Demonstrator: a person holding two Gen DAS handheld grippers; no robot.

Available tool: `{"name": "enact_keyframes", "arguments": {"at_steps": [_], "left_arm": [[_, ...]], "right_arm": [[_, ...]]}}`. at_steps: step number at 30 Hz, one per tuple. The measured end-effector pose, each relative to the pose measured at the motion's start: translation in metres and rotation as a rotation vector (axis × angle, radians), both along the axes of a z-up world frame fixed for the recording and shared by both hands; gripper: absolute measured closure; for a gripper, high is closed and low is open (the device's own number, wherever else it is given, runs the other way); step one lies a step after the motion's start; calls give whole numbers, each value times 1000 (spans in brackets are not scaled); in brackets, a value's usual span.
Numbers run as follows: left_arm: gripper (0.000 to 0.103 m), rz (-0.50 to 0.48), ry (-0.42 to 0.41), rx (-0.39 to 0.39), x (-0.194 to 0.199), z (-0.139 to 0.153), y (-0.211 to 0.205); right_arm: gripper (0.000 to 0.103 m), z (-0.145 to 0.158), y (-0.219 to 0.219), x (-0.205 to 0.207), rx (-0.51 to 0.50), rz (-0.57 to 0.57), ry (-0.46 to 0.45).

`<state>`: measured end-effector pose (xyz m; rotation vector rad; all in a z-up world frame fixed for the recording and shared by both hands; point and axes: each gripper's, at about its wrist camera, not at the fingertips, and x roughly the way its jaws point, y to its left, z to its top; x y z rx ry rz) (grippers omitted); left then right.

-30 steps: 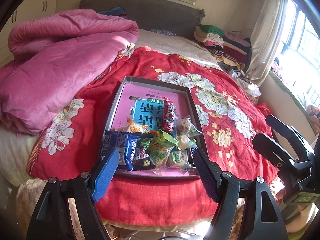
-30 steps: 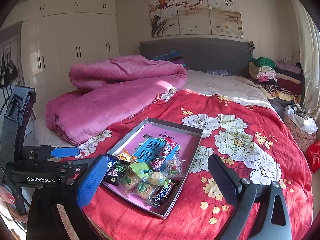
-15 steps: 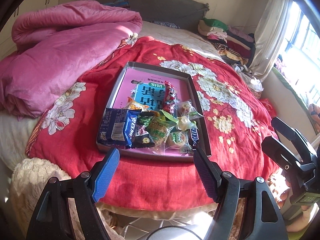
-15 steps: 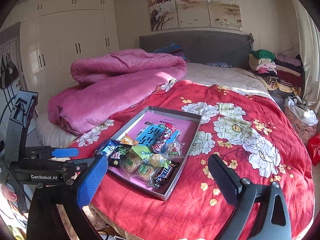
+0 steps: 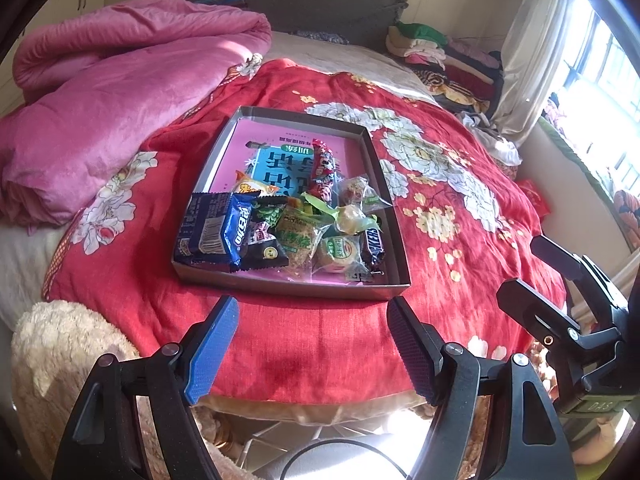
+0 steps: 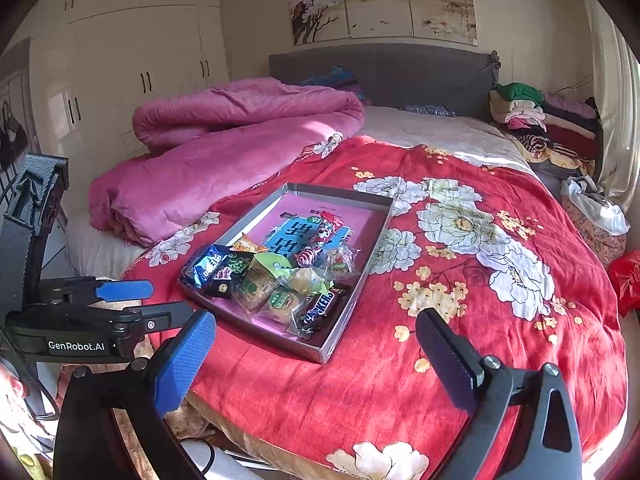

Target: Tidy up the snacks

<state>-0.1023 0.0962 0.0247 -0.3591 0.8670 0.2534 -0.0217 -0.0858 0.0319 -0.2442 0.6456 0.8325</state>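
Note:
A shallow grey box [image 5: 384, 168] [image 6: 372, 256] with a pink printed bottom lies on the red flowered quilt [image 5: 440, 184] [image 6: 480, 240]. Several snack packs are heaped at its near end: a blue Oreo pack [image 5: 218, 230] [image 6: 206, 264], a Snickers bar [image 5: 373, 245] [image 6: 320, 306], green-wrapped cakes [image 5: 296, 236] [image 6: 256, 284] and a red candy stick [image 5: 323, 168] [image 6: 320, 236]. My left gripper [image 5: 312, 336] is open and empty, short of the box's near edge. My right gripper [image 6: 316, 352] is open and empty, to the right of the box; it also shows in the left wrist view [image 5: 568, 308].
A rolled pink duvet [image 5: 112, 92] [image 6: 224, 148] lies left of the box. Folded clothes [image 5: 440, 52] [image 6: 540, 120] are stacked at the far right by the grey headboard [image 6: 384, 72]. A cream fluffy rug [image 5: 52, 352] lies below the bed's near edge.
Both grippers have drawn back and risen from the bed, so the box looks farther away and more of the quilt's near edge shows. Both stay open.

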Motion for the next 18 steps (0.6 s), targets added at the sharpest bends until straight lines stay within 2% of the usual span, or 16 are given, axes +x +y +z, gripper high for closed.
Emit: {"name": "enact_keyframes", "arguments": {"at_steps": [8, 18], "left_arm": [[25, 7, 11, -5, 1, -5, 3], [25, 7, 8, 1, 1, -4, 3]], "right_arm": [[2, -12, 4, 2, -22, 7, 26], [2, -11, 3, 1, -17, 4, 19]]}}
